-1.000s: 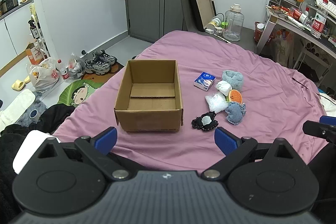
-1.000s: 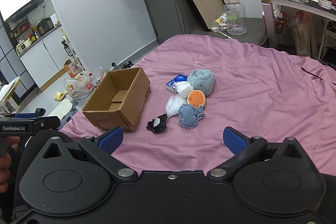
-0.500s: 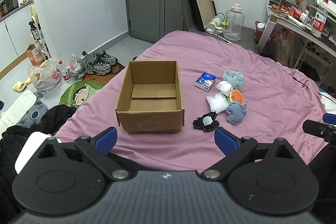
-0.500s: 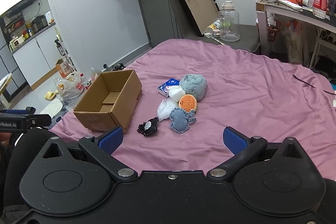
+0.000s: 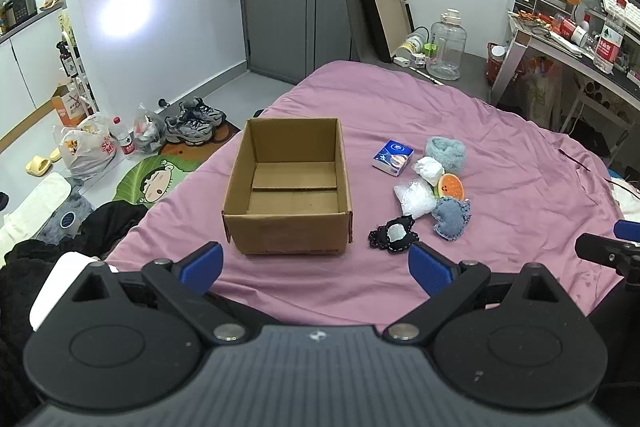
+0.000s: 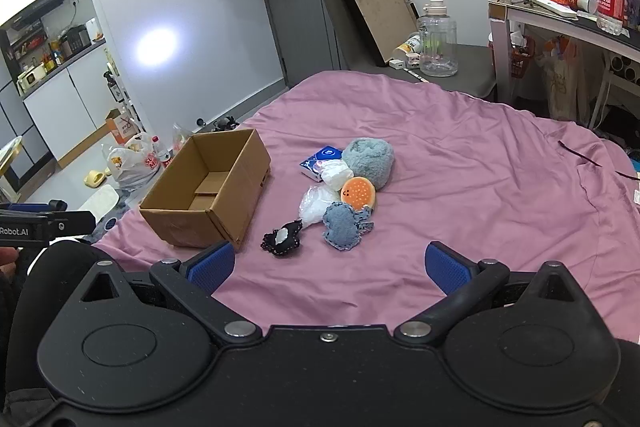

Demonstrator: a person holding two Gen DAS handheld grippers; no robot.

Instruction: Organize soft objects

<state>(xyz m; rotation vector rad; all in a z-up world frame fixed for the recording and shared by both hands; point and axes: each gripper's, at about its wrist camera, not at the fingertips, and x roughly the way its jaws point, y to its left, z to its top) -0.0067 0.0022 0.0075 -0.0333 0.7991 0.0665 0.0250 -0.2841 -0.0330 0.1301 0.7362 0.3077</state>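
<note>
Hiding box floor (image 6: pixel 208 195), near wall (image 6: pixel 180 223), tongs (image 6: pixel 328 263) spread

The left gripper (image 5: pixel 314 265) has a matte black housing with two round discs, silver screw heads, triangular cut-outs and blue ribbed pads (image 5: pixel 428 269). The right gripper (image 6: pixel 328 265) looks alike; beside it, white lettering "Robot.AI" marks a black bar.

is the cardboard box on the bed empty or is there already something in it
Empty. The cardboard box stands upright and open-topped, and only its bare bottom flaps show inside. The soft items, such as the blue heart cushion, all lie on the bedsheet beside it.
</note>
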